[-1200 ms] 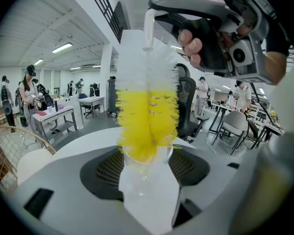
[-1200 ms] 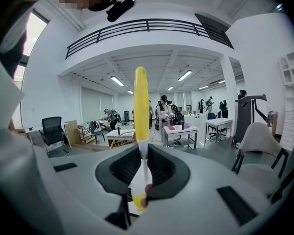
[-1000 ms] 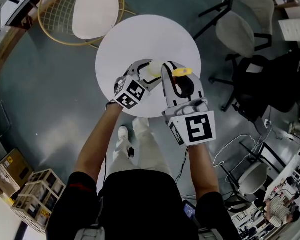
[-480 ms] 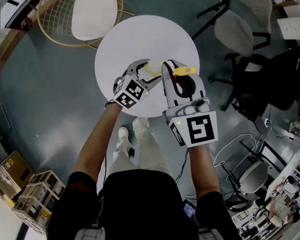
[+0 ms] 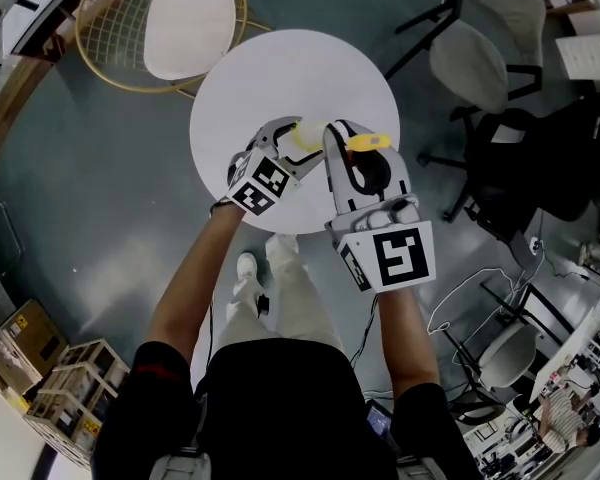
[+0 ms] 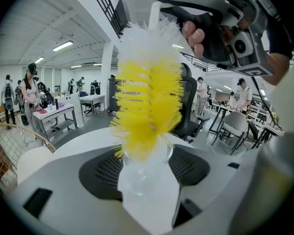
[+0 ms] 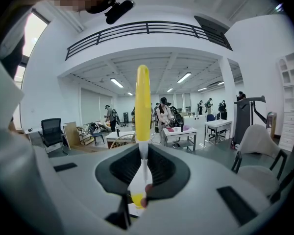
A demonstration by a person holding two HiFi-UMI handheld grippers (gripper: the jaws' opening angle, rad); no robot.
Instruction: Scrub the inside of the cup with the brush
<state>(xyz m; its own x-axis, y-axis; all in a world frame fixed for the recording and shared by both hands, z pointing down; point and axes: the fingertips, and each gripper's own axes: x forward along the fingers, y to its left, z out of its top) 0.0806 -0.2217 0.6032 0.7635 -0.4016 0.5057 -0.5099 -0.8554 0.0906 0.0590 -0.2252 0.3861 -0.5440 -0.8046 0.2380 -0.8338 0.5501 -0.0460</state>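
Now we hold a gripper in each hand over the round white table (image 5: 280, 73), just below the middle of the head view; the two grippers sit side by side and nearly touch.

The left gripper (image 5: 288, 143) is clenched on the clear cup (image 6: 146, 173); its pads press on the cup's sides, low in the middle of the left gripper view; the cup's mouth faces up in that view.

The brush (image 6: 147, 106) fills the middle of the same view; the low end of its yellow bristles sits in the cup's mouth; most of the bristles stick out above the rim, and the top ones are white.

The right gripper (image 5: 340, 136) is squeezed shut on the brush's thin white stem; the yellow handle (image 7: 142, 102) stands straight up in the middle of the right gripper view; in the head view the handle pokes out to the right of that gripper.

We also see the right gripper at the upper right of the left gripper view, with the fingers (image 6: 195, 33) of our hand wrapped round it.
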